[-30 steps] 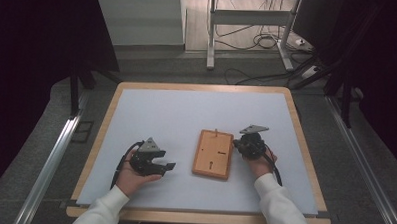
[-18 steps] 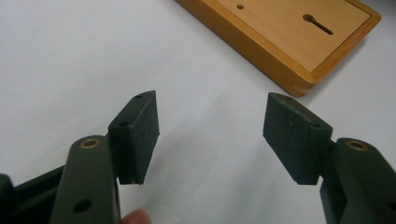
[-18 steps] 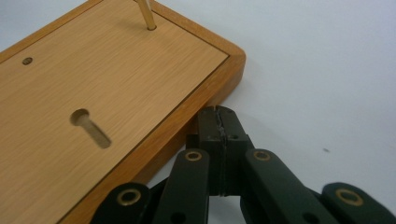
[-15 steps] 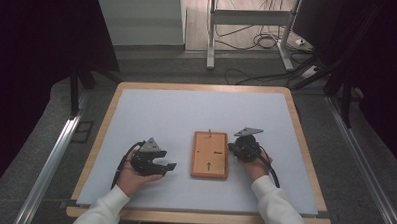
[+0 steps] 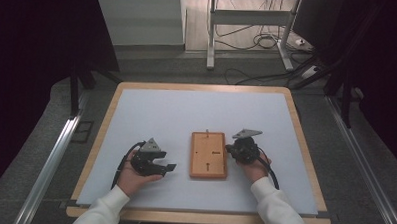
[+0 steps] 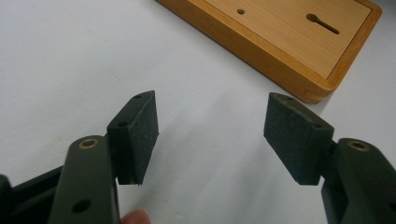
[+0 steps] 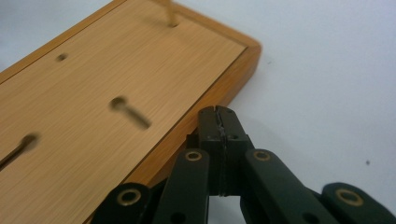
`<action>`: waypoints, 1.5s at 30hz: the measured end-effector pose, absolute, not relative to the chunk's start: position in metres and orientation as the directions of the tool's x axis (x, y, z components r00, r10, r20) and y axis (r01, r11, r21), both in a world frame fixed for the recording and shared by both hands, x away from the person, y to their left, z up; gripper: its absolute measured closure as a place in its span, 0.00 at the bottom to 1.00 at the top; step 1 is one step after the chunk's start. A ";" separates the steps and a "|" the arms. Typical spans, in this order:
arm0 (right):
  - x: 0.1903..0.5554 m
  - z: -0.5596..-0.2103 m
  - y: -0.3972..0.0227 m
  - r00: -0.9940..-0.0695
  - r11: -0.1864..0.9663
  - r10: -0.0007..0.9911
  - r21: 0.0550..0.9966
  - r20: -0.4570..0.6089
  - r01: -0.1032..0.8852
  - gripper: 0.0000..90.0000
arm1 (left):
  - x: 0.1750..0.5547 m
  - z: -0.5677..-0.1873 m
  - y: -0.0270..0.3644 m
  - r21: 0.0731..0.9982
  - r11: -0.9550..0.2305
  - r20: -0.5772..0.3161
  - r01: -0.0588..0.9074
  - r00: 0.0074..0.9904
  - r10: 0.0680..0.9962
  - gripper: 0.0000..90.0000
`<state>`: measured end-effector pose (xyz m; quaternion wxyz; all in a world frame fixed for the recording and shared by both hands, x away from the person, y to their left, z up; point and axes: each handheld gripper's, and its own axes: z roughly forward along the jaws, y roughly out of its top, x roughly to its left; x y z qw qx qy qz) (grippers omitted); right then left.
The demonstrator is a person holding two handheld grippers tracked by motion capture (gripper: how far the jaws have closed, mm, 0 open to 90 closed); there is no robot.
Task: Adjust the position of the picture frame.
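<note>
White table (image 5: 151, 110), wooden board (image 5: 208, 155) lying flat between both grippers. Right gripper (image 7: 218, 122) closed, empty, against board's edge: push steadily, squarely. Left gripper (image 6: 210, 133) wide apart, empty, just beside.

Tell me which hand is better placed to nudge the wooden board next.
Right, probably. The right tool, jaws shut, sits against the wooden board along its right edge. The left tool stands open on the white mat, apart from the board's other side.
</note>
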<state>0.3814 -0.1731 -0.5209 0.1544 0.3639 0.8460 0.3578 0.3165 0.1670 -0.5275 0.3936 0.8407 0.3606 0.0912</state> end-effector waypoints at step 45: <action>0.301 -0.513 -0.246 -0.706 0.392 0.702 0.776 0.094 0.494 0.56 | 0.323 -0.527 0.167 0.740 -0.447 -0.076 0.503 0.723 0.686 0.38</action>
